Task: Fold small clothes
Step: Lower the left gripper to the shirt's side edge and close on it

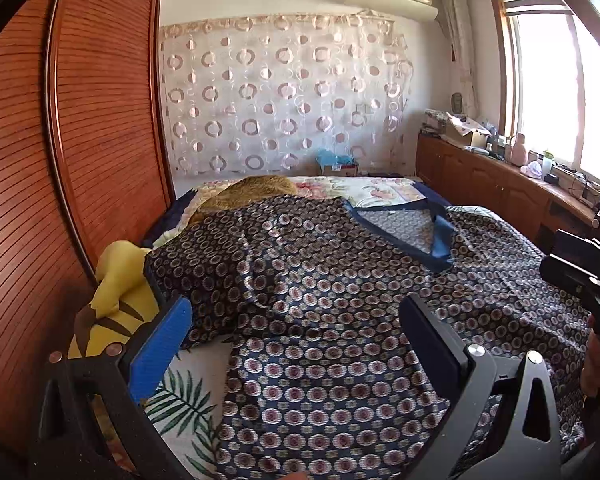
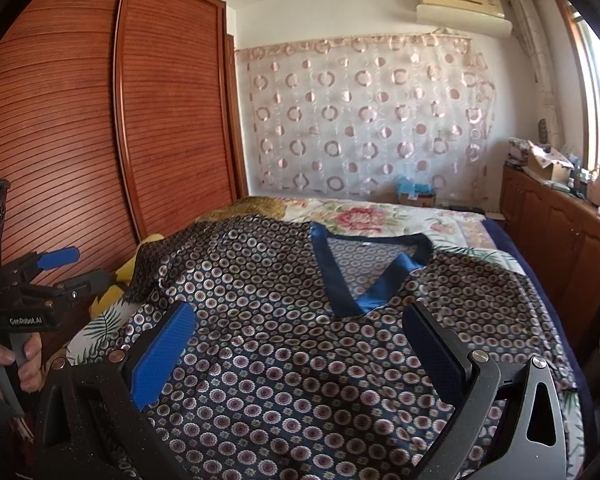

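Note:
A dark blue patterned top point(image 1: 320, 280) point(image 2: 284, 320) with a plain blue V-neck collar point(image 2: 380, 280) lies spread flat on the bed, front up. Its left sleeve point(image 1: 204, 256) drapes over a yellow plush toy. My left gripper point(image 1: 296, 320) hovers open above the garment's left side, nothing between its blue pads. My right gripper point(image 2: 300, 328) hangs open over the chest, just below the collar. The right wrist view also shows the left gripper point(image 2: 66, 268) at the far left, held by a hand point(image 2: 4, 364). The right gripper's body point(image 1: 580, 264) shows at the left wrist view's right edge.
A yellow plush toy point(image 1: 116, 304) and a brown furry cushion point(image 1: 248, 192) lie along the bed's left side against a wooden wardrobe point(image 1: 80, 140). A floral sheet point(image 2: 380, 216) covers the bed's far end. A cluttered wooden cabinet point(image 1: 492, 176) runs under the window on the right.

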Tool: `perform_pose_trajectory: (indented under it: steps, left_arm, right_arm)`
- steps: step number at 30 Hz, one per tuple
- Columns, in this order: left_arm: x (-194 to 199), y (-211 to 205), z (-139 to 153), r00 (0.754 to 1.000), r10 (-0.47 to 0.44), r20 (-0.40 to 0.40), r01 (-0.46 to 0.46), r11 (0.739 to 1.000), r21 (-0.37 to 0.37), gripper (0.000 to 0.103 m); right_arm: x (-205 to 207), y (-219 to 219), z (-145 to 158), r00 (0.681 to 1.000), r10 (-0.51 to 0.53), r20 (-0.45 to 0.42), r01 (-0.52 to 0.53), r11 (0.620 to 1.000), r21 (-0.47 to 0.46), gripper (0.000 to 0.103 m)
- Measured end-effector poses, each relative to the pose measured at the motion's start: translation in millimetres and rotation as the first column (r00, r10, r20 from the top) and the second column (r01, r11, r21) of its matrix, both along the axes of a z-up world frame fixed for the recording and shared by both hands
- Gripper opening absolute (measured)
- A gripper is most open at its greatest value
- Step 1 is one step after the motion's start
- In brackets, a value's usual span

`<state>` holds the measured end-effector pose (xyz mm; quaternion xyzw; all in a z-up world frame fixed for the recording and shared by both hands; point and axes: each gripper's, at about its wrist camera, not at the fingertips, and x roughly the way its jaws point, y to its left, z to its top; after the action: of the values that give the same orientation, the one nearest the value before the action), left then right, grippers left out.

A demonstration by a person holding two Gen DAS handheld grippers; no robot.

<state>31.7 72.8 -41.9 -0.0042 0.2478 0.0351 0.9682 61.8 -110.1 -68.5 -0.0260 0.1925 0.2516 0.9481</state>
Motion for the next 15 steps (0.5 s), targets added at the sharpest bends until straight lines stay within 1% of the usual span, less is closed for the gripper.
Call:
perform_pose_trajectory:
  steps: [4, 6, 11, 12, 14, 15]
  left_arm:
    - [8.6, 25.3, -9.8, 0.999, 0.005, -0.040, -0.006, 1.000, -0.018, 0.103]
    - [11.9, 36.9, -13.6, 0.999, 0.009, -0.053, -0.010, 1.000, -0.022, 0.103]
    - [26.5, 70.2, -23.7, 0.995, 0.018, -0.097, -0.023, 0.999, -0.049, 0.103]
    - [32.4, 80.1, -27.7, 0.992, 0.031, -0.119, -0.038, 0.998, -0.055, 0.101]
    - [41.0, 94.0, -33.7, 0.986, 0.049, -0.159, -0.059, 0.997, -0.059, 0.092]
    - [46.0, 100.9, -37.5, 0.983, 0.056, -0.175, -0.069, 0.995, -0.068, 0.089]
  right_arm:
    - [17.0, 4.5, -10.8, 0.997, 0.037, -0.061, -0.038, 0.999, -0.017, 0.103]
    - [25.1, 10.3, -15.3, 0.996, 0.041, -0.073, -0.044, 0.998, -0.046, 0.103]
    - [38.3, 23.2, -25.7, 0.990, 0.083, -0.118, -0.092, 0.993, -0.070, 0.103]
    - [40.5, 29.7, -25.9, 0.989, 0.086, -0.118, -0.096, 0.992, -0.082, 0.103]
    - [45.9, 37.0, -28.6, 0.989, 0.090, -0.118, -0.103, 0.989, -0.109, 0.103]
    - [47.4, 39.7, -29.9, 0.988, 0.092, -0.120, -0.106, 0.988, -0.115, 0.103]
